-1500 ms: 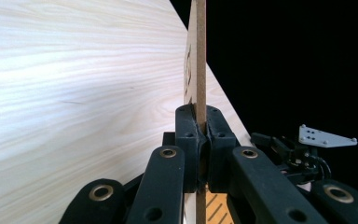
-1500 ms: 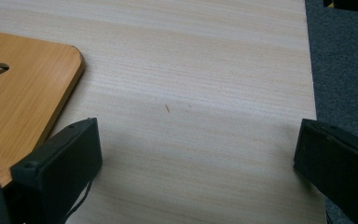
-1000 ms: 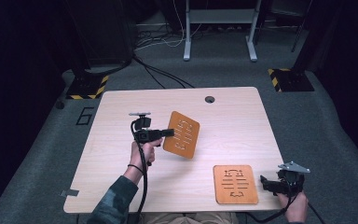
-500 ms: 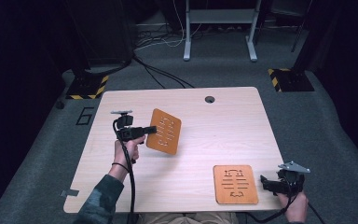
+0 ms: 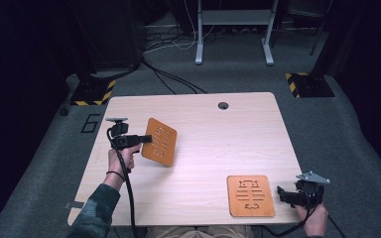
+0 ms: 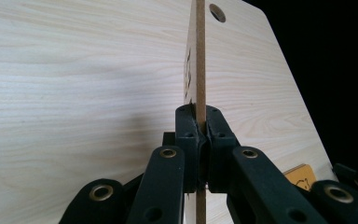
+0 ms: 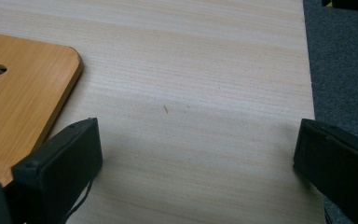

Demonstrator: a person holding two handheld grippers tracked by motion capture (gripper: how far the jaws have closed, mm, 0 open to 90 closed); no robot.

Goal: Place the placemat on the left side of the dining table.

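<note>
A: We have the left tool (image 5: 148, 139) clamped on the edge of an orange cut-out board (image 5: 159, 142), and we are carrying it above the left part of the desk (image 5: 198, 124). In the left gripper view the board (image 6: 199, 56) stands on edge between the two black jaws, which press on it from both sides.

B: Agreed. From above, the board looks tilted, with its slotted face turned toward the camera. The left hand (image 5: 120, 158) grips the handle below, and the cable hangs down past the sleeve.

A: What do we say of the right tool (image 5: 290, 194)?

B: It sits at the near right corner of the desk, low over the surface. In the right gripper view its jaws stand wide apart with bare wood between them, so it has hold of nothing.

A: And the second orange board (image 5: 250, 195)?

B: It lies flat on the desk just to the left of that tool. The right gripper view shows its rounded corner (image 7: 28, 88) beside the left-hand jaw; we cannot tell whether they touch.

A: A round hole (image 5: 222, 105) sits near the far edge of the desk.
</note>
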